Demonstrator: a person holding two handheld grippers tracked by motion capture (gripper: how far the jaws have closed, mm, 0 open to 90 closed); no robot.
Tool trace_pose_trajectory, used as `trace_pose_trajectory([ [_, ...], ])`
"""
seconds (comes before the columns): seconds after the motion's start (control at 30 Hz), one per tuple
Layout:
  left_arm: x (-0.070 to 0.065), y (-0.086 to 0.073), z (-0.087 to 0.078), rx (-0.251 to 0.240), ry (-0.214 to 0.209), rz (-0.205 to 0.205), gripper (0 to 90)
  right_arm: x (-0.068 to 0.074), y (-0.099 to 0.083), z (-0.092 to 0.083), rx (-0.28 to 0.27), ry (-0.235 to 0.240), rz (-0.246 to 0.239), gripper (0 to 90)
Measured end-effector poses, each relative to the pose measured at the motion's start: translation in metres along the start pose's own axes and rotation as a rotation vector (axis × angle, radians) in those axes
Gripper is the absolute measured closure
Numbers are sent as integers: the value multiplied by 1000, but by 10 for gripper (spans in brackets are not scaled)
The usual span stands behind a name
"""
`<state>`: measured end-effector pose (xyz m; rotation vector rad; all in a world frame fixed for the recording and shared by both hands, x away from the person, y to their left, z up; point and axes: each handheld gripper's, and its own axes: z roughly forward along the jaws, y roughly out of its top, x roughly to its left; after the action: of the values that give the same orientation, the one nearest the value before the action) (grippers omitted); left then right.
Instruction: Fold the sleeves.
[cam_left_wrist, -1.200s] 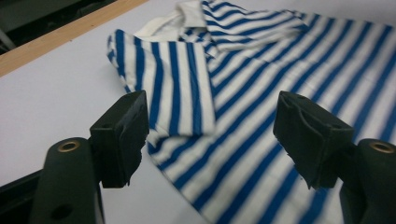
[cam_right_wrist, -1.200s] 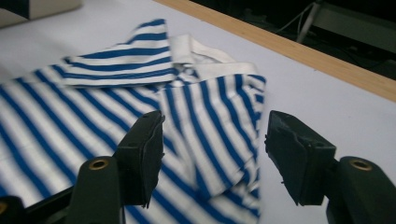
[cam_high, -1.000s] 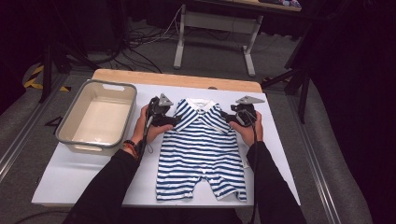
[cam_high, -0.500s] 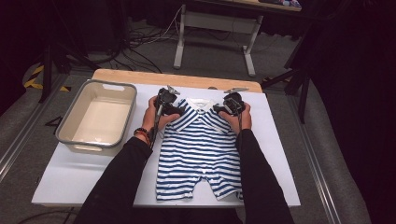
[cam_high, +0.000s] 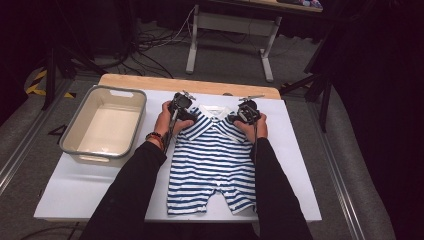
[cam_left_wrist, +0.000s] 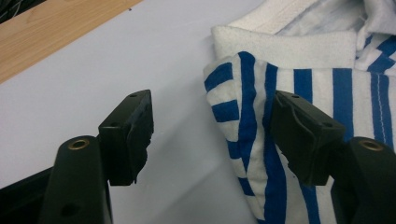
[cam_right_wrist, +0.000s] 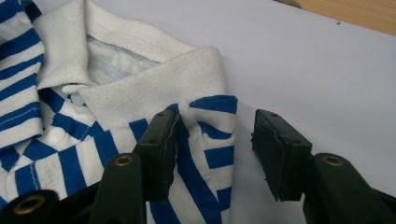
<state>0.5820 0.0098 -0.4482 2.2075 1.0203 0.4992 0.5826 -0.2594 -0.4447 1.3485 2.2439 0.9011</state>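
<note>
Striped blue-and-white cotton baby romper with a white collar (cam_high: 212, 155) lay flat on the white table sheet (cam_high: 300, 165), beside a grey plastic tub (cam_high: 105, 125). Left gripper (cam_left_wrist: 210, 135) stood released, its jaws straddling one folded shoulder edge. Right gripper (cam_right_wrist: 215, 149), jaws just closing, bracketed the other shoulder without yet pinching it.
</note>
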Motion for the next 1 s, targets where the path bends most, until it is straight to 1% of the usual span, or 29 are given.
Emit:
trace_pose_trajectory([
  [0.03, 0, 0, 0, 0, 0, 0, 329, 0, 0, 0, 0, 1, -2, 522],
  [0.07, -1, 0, 2, 10, -4, -1, 329, 0, 0, 0, 0, 1, -2, 522],
  [0.1, -1, -1, 4, 15, -19, -5, 348, 1, 0, 1, -5, 13, -4, 571],
  [0.13, -1, -1, 4, 15, -19, -5, 353, 1, 0, 1, -7, 15, -2, 596],
  [0.17, 0, -1, 4, 13, -28, -19, 353, 1, 0, 1, -7, 15, -2, 596],
  [0.2, 2, -2, 5, 10, -62, -47, 402, 2, 1, 1, -5, 28, 1, 638],
  [0.23, 3, -3, 5, 9, -83, -56, 432, 1, 1, 1, -7, 31, 0, 659],
  [0.27, 3, -3, 5, 9, -83, -56, 469, 1, 1, 1, -7, 31, 0, 659],
  [0.3, 4, -3, 4, 8, -101, -76, 469, 0, 1, 1, -4, 37, 5, 700],
  [0.33, 5, -3, 4, 11, -107, -74, 489, 0, 1, 1, -2, 43, 5, 745],
  [0.37, 5, -3, 3, 15, -113, -67, 538, 0, 1, 0, 1, 50, 9, 783],
  [0.4, 5, -2, 3, 16, -125, -63, 617, 0, 0, 0, 2, 57, 14, 805],
  [0.43, 4, -2, 2, 23, -135, -58, 659, 0, 0, 0, 2, 60, 15, 816],
  [0.47, 3, -1, 2, 23, -143, -43, 716, 1, 0, 0, 2, 58, 15, 822],
  [0.5, 1, 0, 2, 28, -140, -25, 784, 1, 1, 0, 3, 57, 16, 830],
  [0.57, -3, 2, 1, 36, -121, 5, 836, 3, 1, -1, 7, 50, 5, 838],
  [0.63, -5, 3, -1, 37, -110, 17, 855, 3, 1, -3, -5, 45, 2, 841],
  [0.7, -6, 5, -4, 18, -105, 21, 858, 3, 1, -7, -21, 46, -1, 843],
  [0.73, -6, 5, -4, 18, -105, 21, 858, 3, 1, -7, -21, 46, -1, 843],
  [0.77, -7, 6, -9, -2, -95, 28, 859, 3, 1, -12, -44, 50, 1, 844],
  [0.8, -7, 7, -12, -12, -97, 32, 859, 4, 1, -14, -53, 52, -4, 845],
  [0.87, -10, 8, -19, -39, -98, 36, 859, 4, 1, -19, -90, 61, -1, 845],
  [0.93, -14, 9, -26, -52, -89, 64, 860, 5, 0, -26, -119, 77, 2, 845],
  [0.97, -14, 9, -26, -52, -89, 64, 860, 5, 0, -26, -119, 77, 2, 845],
  [1.0, -16, 9, -29, -66, -86, 77, 860, 8, -2, -34, -143, 74, -22, 846],
])
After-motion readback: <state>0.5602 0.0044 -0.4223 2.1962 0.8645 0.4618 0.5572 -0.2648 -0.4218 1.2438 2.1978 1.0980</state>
